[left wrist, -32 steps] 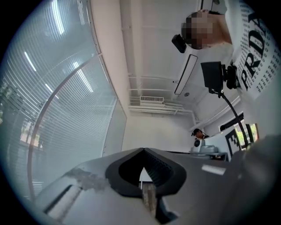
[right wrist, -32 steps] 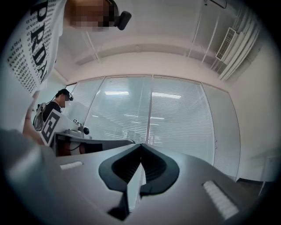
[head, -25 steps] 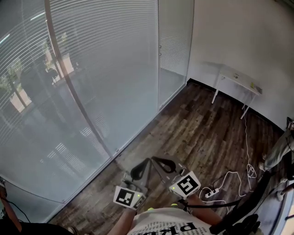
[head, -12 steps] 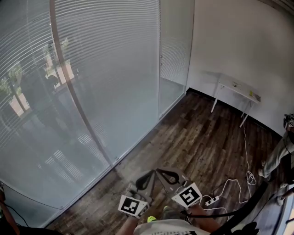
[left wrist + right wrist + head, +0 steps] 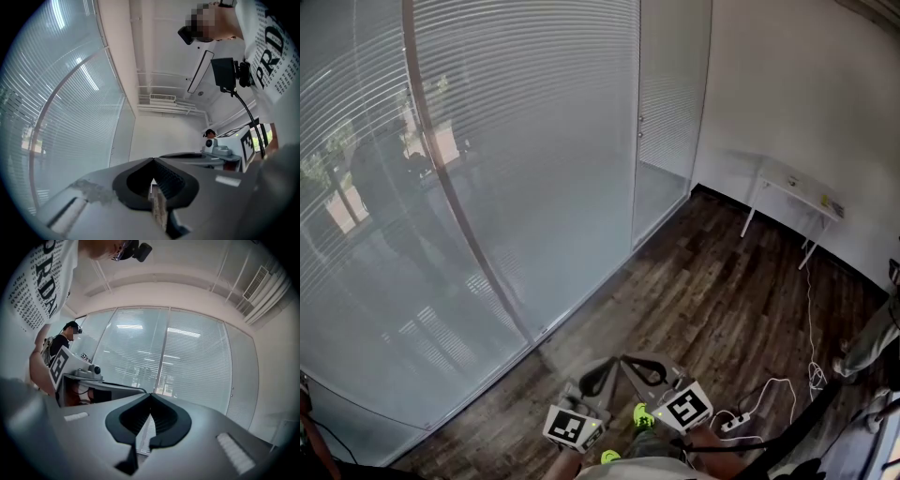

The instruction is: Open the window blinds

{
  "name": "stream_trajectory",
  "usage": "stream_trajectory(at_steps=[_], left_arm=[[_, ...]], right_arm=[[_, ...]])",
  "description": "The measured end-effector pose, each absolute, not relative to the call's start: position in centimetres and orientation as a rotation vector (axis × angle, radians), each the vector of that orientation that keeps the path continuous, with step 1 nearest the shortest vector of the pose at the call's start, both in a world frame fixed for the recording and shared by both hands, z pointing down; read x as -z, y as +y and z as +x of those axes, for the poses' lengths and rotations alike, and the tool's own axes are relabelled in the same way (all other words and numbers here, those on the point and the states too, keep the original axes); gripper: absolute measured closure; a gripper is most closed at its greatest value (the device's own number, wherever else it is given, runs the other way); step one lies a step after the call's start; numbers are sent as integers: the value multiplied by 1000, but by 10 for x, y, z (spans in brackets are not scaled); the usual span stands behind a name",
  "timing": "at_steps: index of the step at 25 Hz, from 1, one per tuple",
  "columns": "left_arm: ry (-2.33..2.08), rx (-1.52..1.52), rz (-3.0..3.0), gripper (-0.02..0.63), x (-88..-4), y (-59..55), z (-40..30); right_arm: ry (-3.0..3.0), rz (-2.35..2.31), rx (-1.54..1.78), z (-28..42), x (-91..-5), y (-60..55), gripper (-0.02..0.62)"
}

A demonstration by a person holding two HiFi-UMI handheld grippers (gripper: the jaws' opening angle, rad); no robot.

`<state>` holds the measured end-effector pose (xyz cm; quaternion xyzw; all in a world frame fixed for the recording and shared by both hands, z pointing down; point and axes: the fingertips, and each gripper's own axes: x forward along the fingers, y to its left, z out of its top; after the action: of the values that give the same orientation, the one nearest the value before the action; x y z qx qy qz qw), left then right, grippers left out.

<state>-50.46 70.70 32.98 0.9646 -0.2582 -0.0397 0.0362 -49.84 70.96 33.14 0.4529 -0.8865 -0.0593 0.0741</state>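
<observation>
The window blinds (image 5: 516, 141) hang with their slats turned closed, covering the glass wall across the left and middle of the head view. They also fill the left of the left gripper view as pale blinds (image 5: 61, 93) and the background of the right gripper view as blinds (image 5: 197, 362). My left gripper (image 5: 605, 364) and right gripper (image 5: 626, 359) sit side by side low in the head view, well short of the blinds. The left gripper (image 5: 153, 159) is shut with nothing in it. The right gripper (image 5: 150, 394) is shut and also empty.
A slanted frame post (image 5: 459, 206) divides the glass wall. A narrow white table (image 5: 792, 187) stands against the right wall. A power strip (image 5: 733, 422) and a white cable (image 5: 811, 366) lie on the dark wood floor (image 5: 703, 291). Another person's leg (image 5: 872, 337) is at the right edge.
Both grippers have dropped lower in the head view and stay side by side and shut. The view has shifted slightly to the left along the glass wall.
</observation>
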Motion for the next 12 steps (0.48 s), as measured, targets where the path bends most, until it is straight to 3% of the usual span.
stream_trajectory(at_steps=[12], left_arm=[[-804, 74, 2975, 614, -354, 645, -433]], right_arm=[[-2695, 1295, 124, -427, -358, 650, 588]])
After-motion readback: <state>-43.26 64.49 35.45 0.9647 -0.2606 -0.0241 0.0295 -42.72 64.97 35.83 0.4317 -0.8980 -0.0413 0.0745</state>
